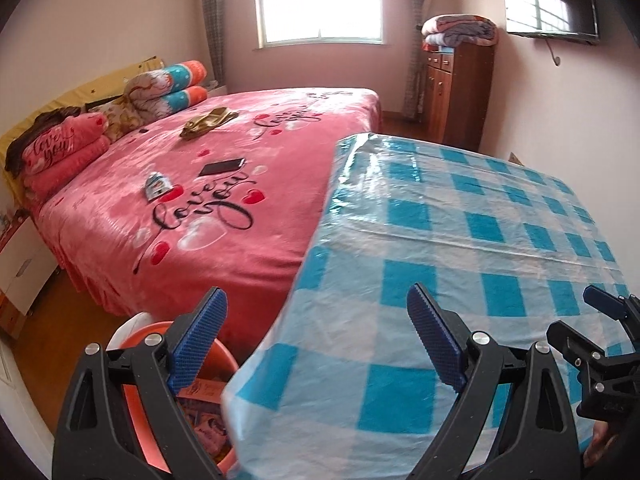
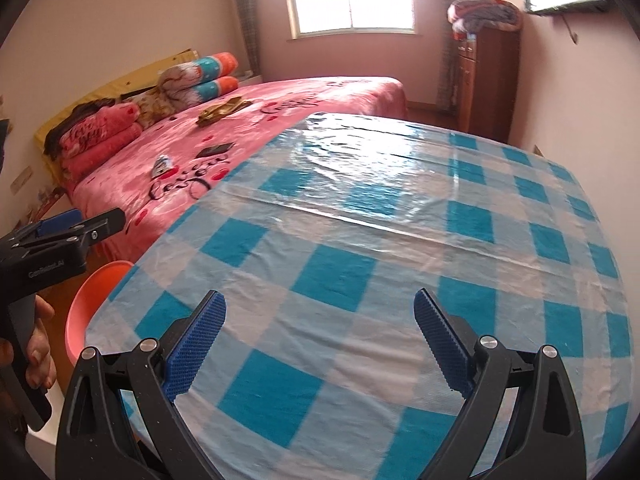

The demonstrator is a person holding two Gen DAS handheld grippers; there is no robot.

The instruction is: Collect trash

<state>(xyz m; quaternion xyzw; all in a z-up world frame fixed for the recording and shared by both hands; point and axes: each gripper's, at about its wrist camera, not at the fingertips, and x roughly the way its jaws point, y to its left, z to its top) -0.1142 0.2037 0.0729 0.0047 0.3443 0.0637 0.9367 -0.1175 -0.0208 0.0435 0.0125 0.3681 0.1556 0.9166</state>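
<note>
Daylit room, strong fisheye bend in both views.

Light pours in from the window (image 1: 320, 0), which is blown out to white; a second bright patch shows in the TV (image 1: 552, 4) as a reflection. The plastic tablecloth (image 2: 360, 160) throws broad glare at its far end. Shadows are soft and faint. Walls and the bed (image 1: 200, 200) curve toward the edges, and the corners go black. Focus is fair, a little soft overall.

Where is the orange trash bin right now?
The orange bin sits on the floor at the checked table's left corner, beside the pink bed; it shows low and left in both wrist views.
</note>
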